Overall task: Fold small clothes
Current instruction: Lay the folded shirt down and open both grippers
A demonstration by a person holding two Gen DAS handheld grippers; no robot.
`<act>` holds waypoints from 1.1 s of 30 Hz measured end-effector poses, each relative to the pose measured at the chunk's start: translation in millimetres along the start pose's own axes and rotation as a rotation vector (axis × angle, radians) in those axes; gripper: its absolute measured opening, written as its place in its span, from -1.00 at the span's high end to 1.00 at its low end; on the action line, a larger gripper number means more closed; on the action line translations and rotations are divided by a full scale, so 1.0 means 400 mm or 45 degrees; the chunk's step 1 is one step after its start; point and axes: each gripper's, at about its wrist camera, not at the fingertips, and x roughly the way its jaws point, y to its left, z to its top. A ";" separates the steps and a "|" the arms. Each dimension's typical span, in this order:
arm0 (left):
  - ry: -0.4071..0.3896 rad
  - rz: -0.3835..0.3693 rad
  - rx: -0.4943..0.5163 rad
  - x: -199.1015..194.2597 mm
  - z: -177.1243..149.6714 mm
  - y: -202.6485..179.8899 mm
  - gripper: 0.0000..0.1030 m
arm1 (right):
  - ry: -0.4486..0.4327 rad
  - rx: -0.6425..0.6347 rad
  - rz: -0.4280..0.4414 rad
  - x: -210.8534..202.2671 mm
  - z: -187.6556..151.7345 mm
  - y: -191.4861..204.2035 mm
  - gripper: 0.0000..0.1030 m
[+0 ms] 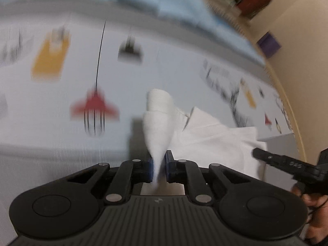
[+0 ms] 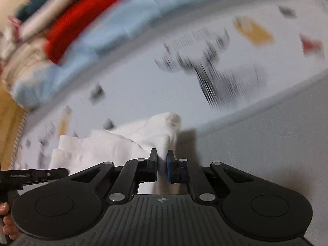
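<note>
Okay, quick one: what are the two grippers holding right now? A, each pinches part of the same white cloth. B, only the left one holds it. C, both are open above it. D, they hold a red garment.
A: the left gripper and the right gripper are each shut on a bunched part of the white cloth.

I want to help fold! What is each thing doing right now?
Left gripper: shut on the white cloth.
Right gripper: shut on the same cloth.
White cloth: bunched up, pinched at two spots, partly lifted.
Printed sheet: spread out under the cloth.
Blue cloth: lying behind, untouched.
</note>
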 end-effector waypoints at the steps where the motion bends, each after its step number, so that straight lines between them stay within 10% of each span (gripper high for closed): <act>1: -0.065 0.029 0.021 -0.015 0.011 -0.007 0.77 | -0.064 -0.033 0.016 -0.012 0.011 0.012 0.82; 5: -0.195 0.097 -0.039 -0.062 0.036 0.004 0.45 | -0.157 -0.082 -0.154 -0.010 0.035 0.008 0.23; 10: 0.021 -0.095 0.207 -0.025 -0.024 -0.064 0.46 | -0.167 -0.201 -0.033 -0.048 0.023 0.038 0.23; 13: 0.256 -0.015 0.368 0.058 -0.096 -0.090 0.52 | 0.042 -0.401 0.086 -0.019 -0.018 0.077 0.31; 16: 0.243 0.049 0.392 0.057 -0.122 -0.108 0.53 | 0.292 -0.573 -0.192 0.069 -0.095 0.073 0.14; 21: 0.229 0.032 0.419 0.020 -0.160 -0.141 0.56 | 0.138 -0.445 -0.033 -0.010 -0.068 0.071 0.32; 24: 0.234 0.108 0.539 0.011 -0.210 -0.154 0.58 | 0.318 -0.529 -0.196 0.031 -0.128 0.038 -0.19; 29: 0.077 0.235 0.562 -0.137 -0.247 -0.231 -0.23 | 0.075 -0.378 -0.293 -0.149 -0.096 0.064 -0.10; 33: -0.147 0.332 0.510 -0.286 -0.344 -0.271 -0.63 | -0.011 -0.428 -0.335 -0.281 -0.158 0.122 -0.58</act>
